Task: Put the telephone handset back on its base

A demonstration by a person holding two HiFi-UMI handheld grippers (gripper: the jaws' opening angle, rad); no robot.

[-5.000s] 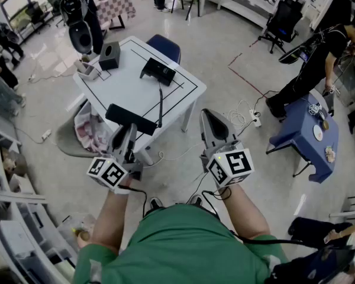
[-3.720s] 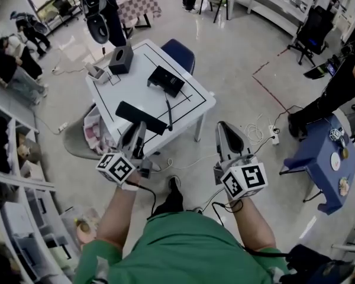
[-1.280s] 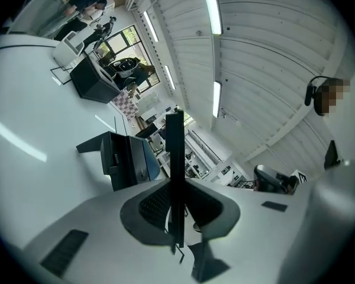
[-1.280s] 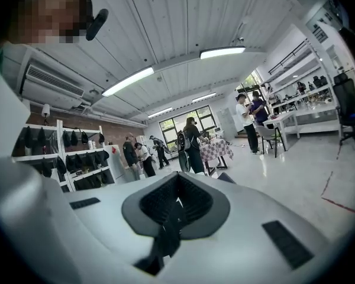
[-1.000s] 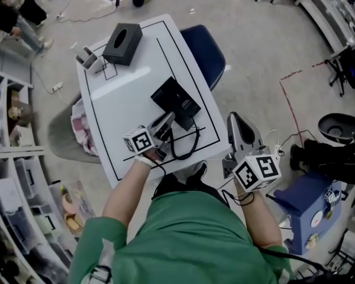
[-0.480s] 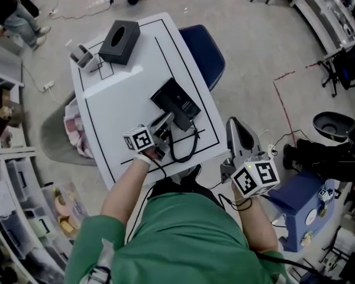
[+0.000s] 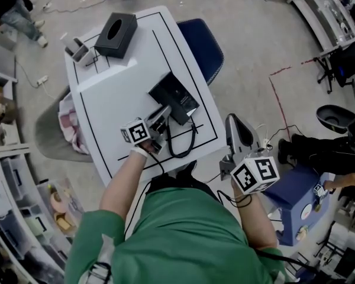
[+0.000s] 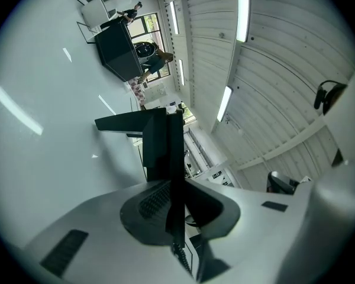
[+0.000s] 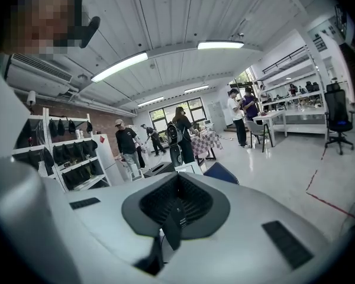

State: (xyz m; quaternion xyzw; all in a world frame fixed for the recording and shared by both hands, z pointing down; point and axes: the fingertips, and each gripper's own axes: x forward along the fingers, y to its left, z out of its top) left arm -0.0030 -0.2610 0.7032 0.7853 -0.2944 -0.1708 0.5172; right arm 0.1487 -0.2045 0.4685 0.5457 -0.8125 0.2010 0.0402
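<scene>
Firmly, the left tongs (image 7: 161, 118) are closed on the telephone handset (image 8: 165, 147), the jaws only a narrow slot apart with their ridged pads pressed on its two flat sides. The right tongs (image 7: 234, 123) are closed to a point with nothing between them, held off to the right of the surface (image 7: 118, 93) and above the floor.

The handset is a plain black bar, slim and flat. In the left gripper view it shows edge-on as a thin dark slab. Its long axis runs straight out along the left tongs and away from the person, toward the far end of the surface. Its far end reaches the near left side of the telephone base (image 7: 176, 94), a flat black block lying askew inside the black lines marked on the white top. Black against black, the head view does not show whether the handset sits in its cradle or hangs just over it.

A black coiled cord (image 7: 186, 149) loops from the base toward the near edge of the surface and back up by the left tongs. A black tissue box (image 7: 116, 34) stands at the far end, well apart from the base.
</scene>
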